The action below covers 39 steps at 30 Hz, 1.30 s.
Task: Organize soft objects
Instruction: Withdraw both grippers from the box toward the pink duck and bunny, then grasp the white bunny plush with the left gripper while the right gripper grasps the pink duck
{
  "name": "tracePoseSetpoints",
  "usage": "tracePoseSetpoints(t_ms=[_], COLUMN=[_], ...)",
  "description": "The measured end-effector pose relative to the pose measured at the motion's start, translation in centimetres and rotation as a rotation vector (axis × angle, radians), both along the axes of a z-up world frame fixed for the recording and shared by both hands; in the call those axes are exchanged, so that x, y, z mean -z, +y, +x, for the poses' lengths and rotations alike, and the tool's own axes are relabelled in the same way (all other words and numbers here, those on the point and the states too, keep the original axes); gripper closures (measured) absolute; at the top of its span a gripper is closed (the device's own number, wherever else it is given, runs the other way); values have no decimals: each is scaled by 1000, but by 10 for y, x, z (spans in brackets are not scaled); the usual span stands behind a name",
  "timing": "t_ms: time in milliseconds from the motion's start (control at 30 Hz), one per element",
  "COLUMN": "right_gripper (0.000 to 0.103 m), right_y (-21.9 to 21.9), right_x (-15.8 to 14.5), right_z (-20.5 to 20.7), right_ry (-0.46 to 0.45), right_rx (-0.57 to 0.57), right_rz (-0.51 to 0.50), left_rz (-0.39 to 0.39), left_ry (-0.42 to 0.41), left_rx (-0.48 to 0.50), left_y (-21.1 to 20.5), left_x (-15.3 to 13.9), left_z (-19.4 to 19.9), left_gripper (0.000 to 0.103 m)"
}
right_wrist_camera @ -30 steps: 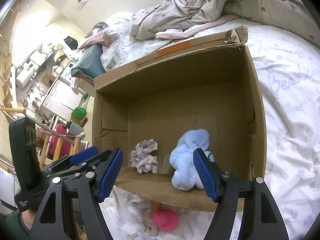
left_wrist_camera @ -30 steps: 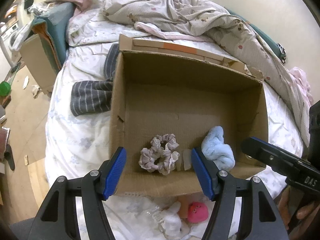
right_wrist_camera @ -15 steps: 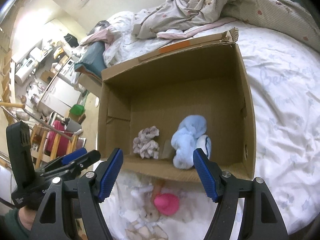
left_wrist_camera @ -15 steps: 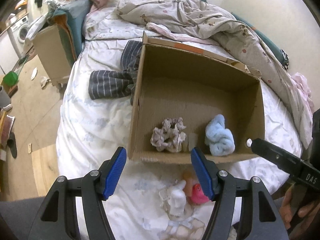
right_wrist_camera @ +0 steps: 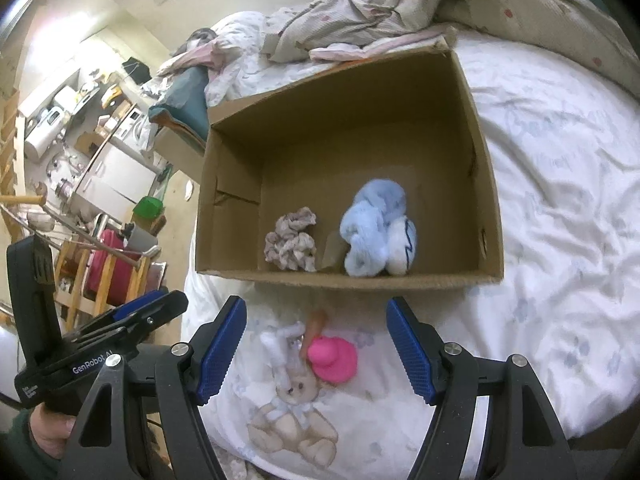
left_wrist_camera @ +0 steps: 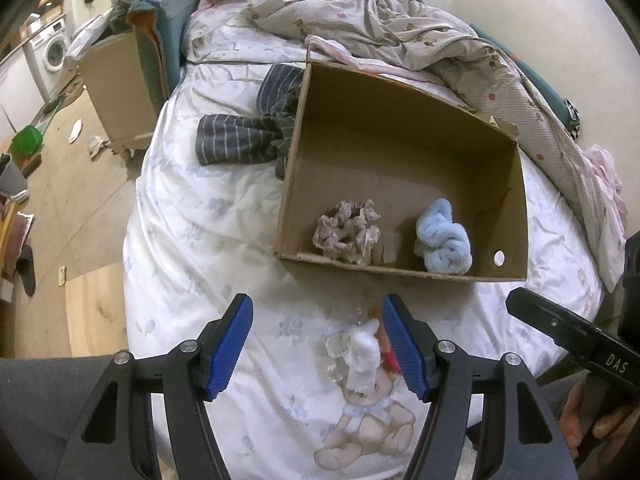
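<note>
An open cardboard box lies on the bed. Inside it are a grey-pink scrunchie and a rolled light-blue fluffy cloth. In front of the box lie a white plush toy, a pink round toy with an orange piece, and a bear shape on the bedding. My left gripper is open and empty above the white plush. My right gripper is open and empty above the pink toy.
A striped dark garment lies left of the box. A crumpled quilt is piled behind it. The bed edge drops to a wooden floor on the left, with a bedside cabinet and clutter.
Both grippers have pulled back from the box toward the bed's near edge. The plush toys in front of the box have come fully into view. Both stay open.
</note>
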State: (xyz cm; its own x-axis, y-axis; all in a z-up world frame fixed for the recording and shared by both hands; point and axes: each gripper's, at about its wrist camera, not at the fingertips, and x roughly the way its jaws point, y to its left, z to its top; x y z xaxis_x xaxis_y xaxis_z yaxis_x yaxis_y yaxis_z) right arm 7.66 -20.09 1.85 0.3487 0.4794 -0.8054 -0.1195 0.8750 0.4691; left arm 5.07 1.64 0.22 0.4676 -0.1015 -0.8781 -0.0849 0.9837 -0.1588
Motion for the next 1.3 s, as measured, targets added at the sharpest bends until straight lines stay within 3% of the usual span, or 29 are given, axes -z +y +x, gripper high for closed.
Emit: tracePoseSetpoints(t_ms=[467,767,1067,1167,1300], right_gripper=[27,27,27,27,27], right_y=[3,3,-1,-2,-4], right_x=[13,34,38,43,49], right_z=[-24,-20,-18,-14,-11], right_ry=[68,142,156,173,198], right_rx=[20,23,38,39,44], right_rz=[-22,-83,-83,-91,-98], left_rz=[13,18,15,15,-51], left_ry=[54,103,140,198,248], left_rx=[-18,-95,-135,-109,-46], left_y=[-5,12,22,16,0], left_x=[14,30,43,58,77], left_z=[-14,-6,-5,-2,2], left_gripper=[39,39,39,39,39])
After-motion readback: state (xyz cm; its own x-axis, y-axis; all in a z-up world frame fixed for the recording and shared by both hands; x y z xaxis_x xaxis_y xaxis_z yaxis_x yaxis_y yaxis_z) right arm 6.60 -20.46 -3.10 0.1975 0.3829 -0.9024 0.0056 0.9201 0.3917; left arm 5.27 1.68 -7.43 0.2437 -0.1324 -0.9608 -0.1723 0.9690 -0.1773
